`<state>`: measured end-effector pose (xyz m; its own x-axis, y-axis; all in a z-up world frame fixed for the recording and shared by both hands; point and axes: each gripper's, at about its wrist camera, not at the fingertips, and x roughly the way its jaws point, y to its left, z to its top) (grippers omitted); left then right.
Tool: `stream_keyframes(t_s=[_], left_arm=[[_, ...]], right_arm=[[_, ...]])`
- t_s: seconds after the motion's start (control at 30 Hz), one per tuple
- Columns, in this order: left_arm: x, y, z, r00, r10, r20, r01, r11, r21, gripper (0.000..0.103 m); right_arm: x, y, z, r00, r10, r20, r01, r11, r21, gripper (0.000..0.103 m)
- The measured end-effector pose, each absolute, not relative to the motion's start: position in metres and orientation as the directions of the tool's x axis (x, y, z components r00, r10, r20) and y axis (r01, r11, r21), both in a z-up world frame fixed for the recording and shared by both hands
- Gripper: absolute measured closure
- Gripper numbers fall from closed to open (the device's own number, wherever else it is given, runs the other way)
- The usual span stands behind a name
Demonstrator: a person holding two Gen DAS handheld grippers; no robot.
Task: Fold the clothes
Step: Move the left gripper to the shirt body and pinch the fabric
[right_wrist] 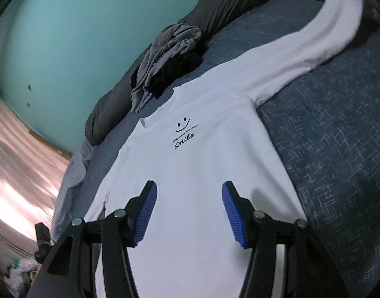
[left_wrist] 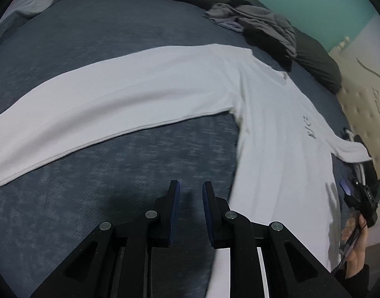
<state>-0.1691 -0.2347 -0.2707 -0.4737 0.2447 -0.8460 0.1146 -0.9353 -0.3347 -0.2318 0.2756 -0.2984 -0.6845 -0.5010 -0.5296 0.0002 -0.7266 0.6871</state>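
A white long-sleeve shirt (left_wrist: 271,129) lies face up and flat on the blue bedspread (left_wrist: 90,57), one sleeve (left_wrist: 95,109) stretched out to the left. Its chest carries a small black smile print (right_wrist: 183,136). My left gripper (left_wrist: 190,186) hovers over the bedspread just beside the shirt's side edge, below that sleeve. Its jaws stand a little apart with nothing between them. My right gripper (right_wrist: 189,186) hangs wide open over the shirt's body (right_wrist: 190,173), holding nothing. In the left wrist view the right gripper (left_wrist: 363,198) shows at the far right, held by a hand (left_wrist: 356,243).
A crumpled grey garment (left_wrist: 264,22) (right_wrist: 165,49) lies beyond the shirt's collar. Dark pillows (left_wrist: 314,59) (right_wrist: 229,5) line the far edge of the bed against a teal wall (right_wrist: 65,37). A cream tufted headboard (left_wrist: 363,99) stands to the right.
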Motion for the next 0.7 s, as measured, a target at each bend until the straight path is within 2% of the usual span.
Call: stream_keyframes(t_s=[0.47, 0.67, 0.7], left_arm=[[-0.262, -0.18, -0.293, -0.465, 0.326, -0.823, 0.052, -0.918, -0.392, 0.083], [-0.28, -0.178, -0.303, -0.463, 0.336, -0.82, 0.071, -0.908, -0.412, 0.085], [-0.281, -0.176, -0.304, -0.458, 0.33, -0.826, 0.064, -0.914, -0.401, 0.089]], right_arm=[[-0.239, 0.289, -0.315, -0.677, -0.511, -0.529, -0.03, -0.699, 0.714, 0.047], [-0.242, 0.291, -0.322, -0.671, -0.517, -0.531, -0.046, -0.686, 0.726, 0.047], [-0.242, 0.292, -0.322, -0.672, -0.517, -0.531, -0.047, -0.686, 0.726, 0.047]])
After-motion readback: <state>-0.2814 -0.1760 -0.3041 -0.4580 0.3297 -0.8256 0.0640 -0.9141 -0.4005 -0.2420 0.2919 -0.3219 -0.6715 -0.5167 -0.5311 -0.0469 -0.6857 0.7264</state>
